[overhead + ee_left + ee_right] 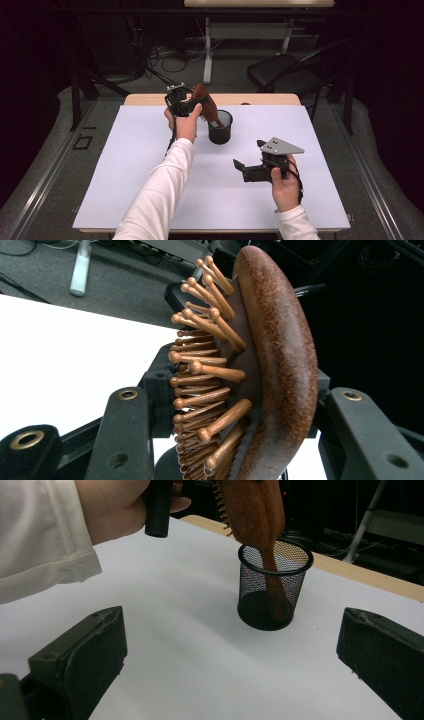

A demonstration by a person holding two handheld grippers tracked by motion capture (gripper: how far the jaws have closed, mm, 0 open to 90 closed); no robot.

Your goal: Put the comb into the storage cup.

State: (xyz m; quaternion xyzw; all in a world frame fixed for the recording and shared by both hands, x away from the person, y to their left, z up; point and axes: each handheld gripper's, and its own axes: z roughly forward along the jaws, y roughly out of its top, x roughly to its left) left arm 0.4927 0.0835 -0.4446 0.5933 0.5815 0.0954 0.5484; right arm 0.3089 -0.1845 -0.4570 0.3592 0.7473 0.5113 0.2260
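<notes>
Hairbrush [204, 100] clenched in left gripper [192, 106] fingers, handle inside mesh cup [220, 128], right gripper [247, 159] fingers released

Lab, floor cables [165, 57], folding chair [290, 70], desks [259, 4]

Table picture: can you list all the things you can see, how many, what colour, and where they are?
hairbrush: one, reddish-brown wood with wooden pins, held by its head, handle down inside the cup
mesh cup: one, black, upright near the middle of the table
table: one, white top with a wooden edge at the far side
folding chair: one, black, on the floor beyond the table
second table: one, pale legs, farther back
left gripper: one, black, shut on the hairbrush above the cup
right gripper: one, black with a grey plate, jaws apart, nothing between them, near the table's right side
sleeves: two, white, coming from the near edge
</notes>
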